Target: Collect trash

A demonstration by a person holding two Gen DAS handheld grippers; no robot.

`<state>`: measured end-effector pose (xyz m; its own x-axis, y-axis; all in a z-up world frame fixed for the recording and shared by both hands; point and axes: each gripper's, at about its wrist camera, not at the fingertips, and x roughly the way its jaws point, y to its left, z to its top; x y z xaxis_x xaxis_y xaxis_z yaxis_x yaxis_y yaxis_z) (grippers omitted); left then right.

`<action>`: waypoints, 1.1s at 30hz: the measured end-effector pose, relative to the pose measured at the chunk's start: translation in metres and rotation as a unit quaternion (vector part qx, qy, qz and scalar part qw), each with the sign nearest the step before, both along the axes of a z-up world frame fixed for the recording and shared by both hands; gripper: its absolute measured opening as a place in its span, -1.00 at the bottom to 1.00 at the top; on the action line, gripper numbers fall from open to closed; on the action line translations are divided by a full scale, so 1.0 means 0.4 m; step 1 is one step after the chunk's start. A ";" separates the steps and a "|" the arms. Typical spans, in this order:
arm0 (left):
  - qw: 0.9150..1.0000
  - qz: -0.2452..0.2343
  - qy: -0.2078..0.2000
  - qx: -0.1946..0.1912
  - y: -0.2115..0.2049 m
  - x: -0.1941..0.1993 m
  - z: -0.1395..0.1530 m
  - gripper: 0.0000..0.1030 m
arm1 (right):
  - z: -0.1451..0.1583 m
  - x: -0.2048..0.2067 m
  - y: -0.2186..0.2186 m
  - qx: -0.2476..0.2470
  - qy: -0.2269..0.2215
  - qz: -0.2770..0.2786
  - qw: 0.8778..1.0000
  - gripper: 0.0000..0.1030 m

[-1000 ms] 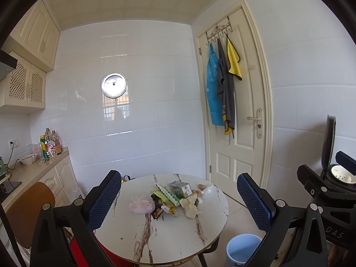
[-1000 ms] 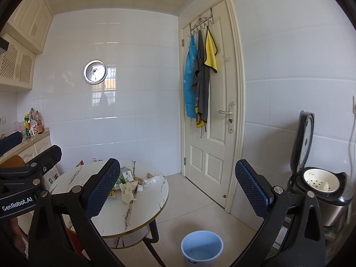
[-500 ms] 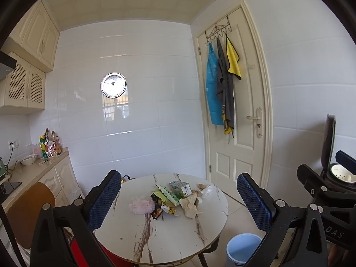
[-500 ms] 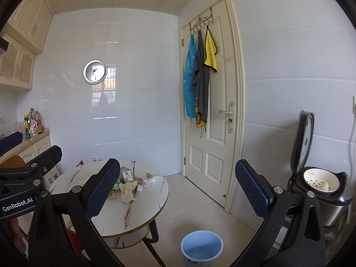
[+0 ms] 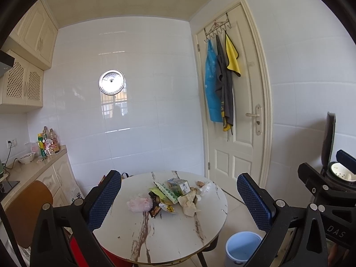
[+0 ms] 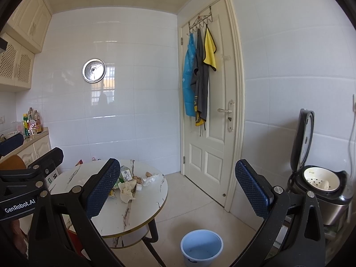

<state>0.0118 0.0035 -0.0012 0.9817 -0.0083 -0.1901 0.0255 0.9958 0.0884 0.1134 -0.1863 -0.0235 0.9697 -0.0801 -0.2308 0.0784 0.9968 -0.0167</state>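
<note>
- The trash pile [image 5: 171, 197] lies near the desk's [image 5: 166, 240] centre, toward its far edge; a blue bucket [image 6: 201, 245] stands on the floor by the right edge.
- Left hand-held gripper [image 5: 179, 200] and right hand-held gripper [image 6: 178, 188] both gape wide, holding nothing.
- Likely light and soft: pink bag [image 5: 139, 203], crumpled paper [image 5: 189, 202]; pinch a raised fold.
- The carton [image 5: 179, 185] looks stiffer and sits upright; the green wrapper [image 5: 165, 192] runs diagonally.
</note>
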 end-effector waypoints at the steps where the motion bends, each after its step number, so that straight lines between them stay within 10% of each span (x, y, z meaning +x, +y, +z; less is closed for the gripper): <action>1: 1.000 -0.001 0.002 0.000 0.003 0.003 -0.002 0.99 | -0.002 0.006 -0.003 0.000 0.002 0.000 1.000 1.00; 23: 0.979 0.049 0.194 -0.044 0.275 0.439 -0.196 0.99 | -0.322 0.450 -0.007 0.004 0.172 0.057 0.983 1.00; 33: 0.961 -0.007 0.277 -0.002 0.108 0.731 -0.281 0.99 | -0.479 0.656 -0.021 0.024 0.241 0.076 0.967 1.00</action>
